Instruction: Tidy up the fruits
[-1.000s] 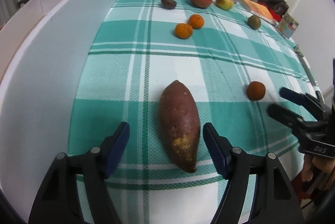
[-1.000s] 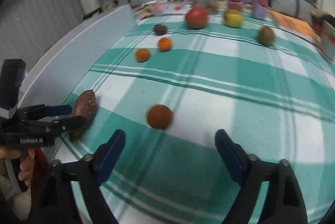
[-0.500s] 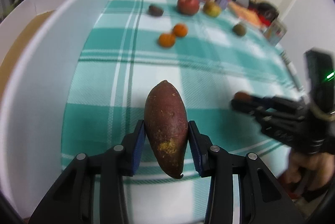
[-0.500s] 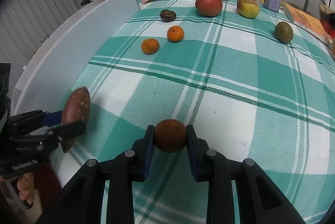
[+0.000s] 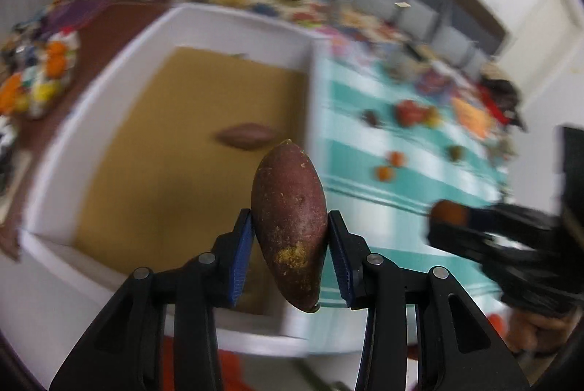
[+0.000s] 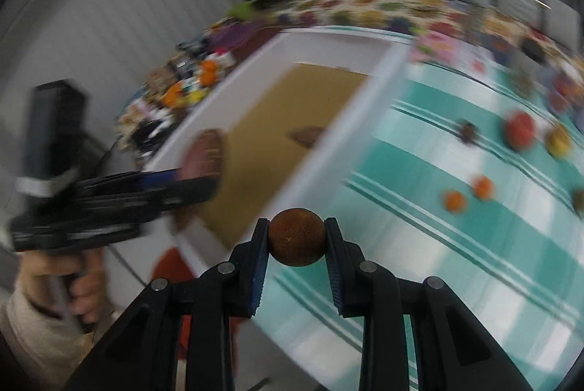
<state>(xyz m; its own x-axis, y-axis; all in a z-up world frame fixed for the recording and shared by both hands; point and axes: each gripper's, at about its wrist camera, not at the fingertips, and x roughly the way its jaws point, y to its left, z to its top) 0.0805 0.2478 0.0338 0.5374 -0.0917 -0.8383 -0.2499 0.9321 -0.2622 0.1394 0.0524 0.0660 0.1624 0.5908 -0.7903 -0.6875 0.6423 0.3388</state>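
My left gripper (image 5: 290, 256) is shut on a reddish sweet potato (image 5: 290, 219), held in the air above the near right corner of a white box (image 5: 73, 142) with a brown cardboard floor. Another sweet potato (image 5: 246, 136) lies inside that box. My right gripper (image 6: 296, 245) is shut on a round brownish-orange fruit (image 6: 296, 237), lifted over the table's near edge beside the box (image 6: 357, 91). The left gripper (image 6: 199, 168) with its sweet potato shows at the left of the right wrist view. The right gripper (image 5: 450, 219) shows at the right of the left wrist view.
On the green-and-white checked cloth (image 6: 474, 245) further off lie two small oranges (image 6: 469, 194), a red apple (image 6: 519, 130), a yellow fruit (image 6: 558, 141) and a dark fruit (image 6: 467, 131). Cans and clutter stand at the far end. A hand (image 6: 78, 285) holds the left tool.
Both grippers closed on their fruit on the cloth, the left on the sweet potato and the right on the round fruit. Both then rose and swung left toward the white box.
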